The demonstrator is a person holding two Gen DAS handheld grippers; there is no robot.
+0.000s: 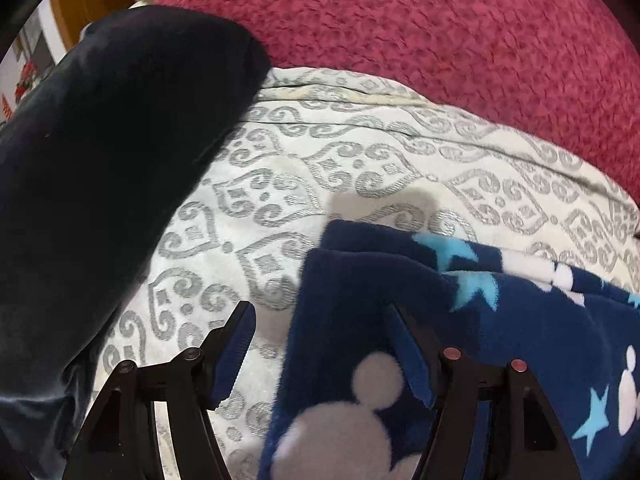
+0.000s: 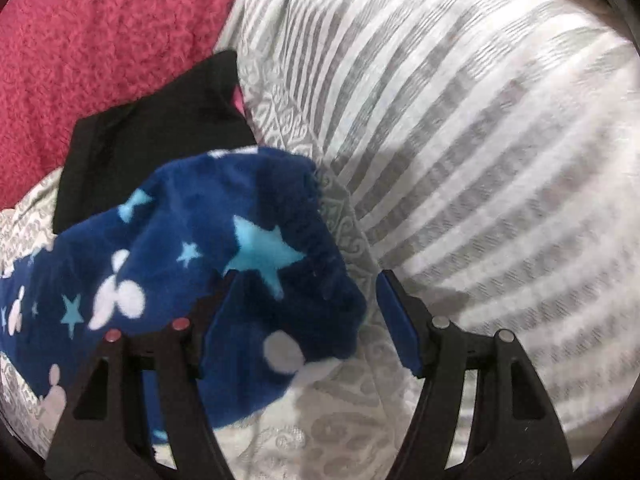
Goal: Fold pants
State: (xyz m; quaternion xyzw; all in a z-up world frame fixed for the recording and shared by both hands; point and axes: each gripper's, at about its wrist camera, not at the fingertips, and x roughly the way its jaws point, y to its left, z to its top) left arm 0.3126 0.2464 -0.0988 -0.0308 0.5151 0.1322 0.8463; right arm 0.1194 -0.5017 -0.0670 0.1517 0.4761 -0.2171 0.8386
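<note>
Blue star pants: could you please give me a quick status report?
Left gripper open, right gripper open. Blue star pants released on patterned bedspread. Black garment lies alongside.

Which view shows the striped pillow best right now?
The right wrist view: the striped pillow fills its upper right, stripes plain though blurred, beside the blue pants. The left wrist view shows none of it, only the patterned cover, the pants and a dark garment.

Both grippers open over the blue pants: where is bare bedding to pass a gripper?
Left wrist view: a patterned bedspread strip lies bare between the dark garment and the star-print fleece pants, up to the red blanket. Right wrist view: right of the pants is the striped pillow. Crowded: the black folded garment abuts the pants.
</note>
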